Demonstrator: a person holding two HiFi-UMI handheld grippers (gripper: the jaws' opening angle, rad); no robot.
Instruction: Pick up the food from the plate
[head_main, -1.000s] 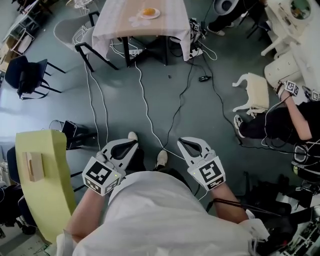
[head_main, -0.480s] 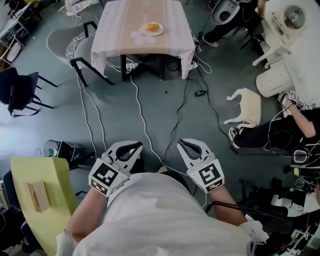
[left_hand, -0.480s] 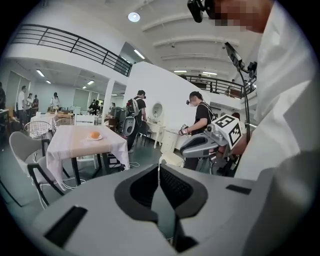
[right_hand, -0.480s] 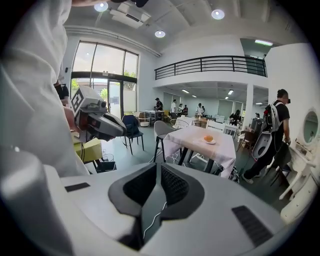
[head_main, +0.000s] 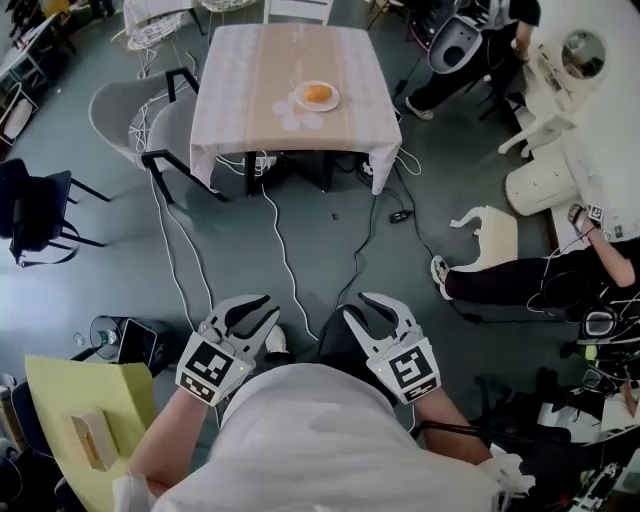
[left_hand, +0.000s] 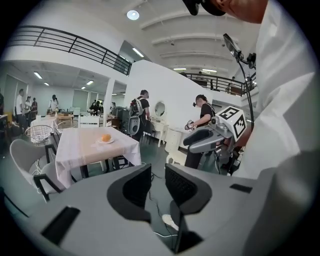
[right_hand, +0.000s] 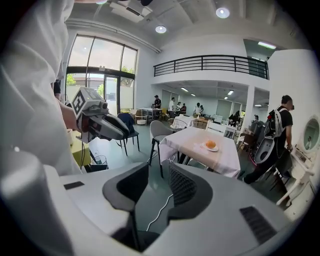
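Head view shows the orange food (head_main: 317, 94) on its plate (head_main: 334, 102) on the bench (head_main: 230, 90), well apart from both grippers, so no step is done yet. The left gripper (head_main: 262, 310) and right gripper (head_main: 357, 307) are opening, with nothing between their jaws. Approach, grasp and lift all remain.

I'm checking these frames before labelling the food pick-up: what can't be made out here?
- Round orange food on the small white plate: too small in all three views to tell what kind it is.
- Space under the cloth-covered table: hidden in the head view by its hanging cloth.
- Person sitting on the floor: cut off by the head view's right edge.
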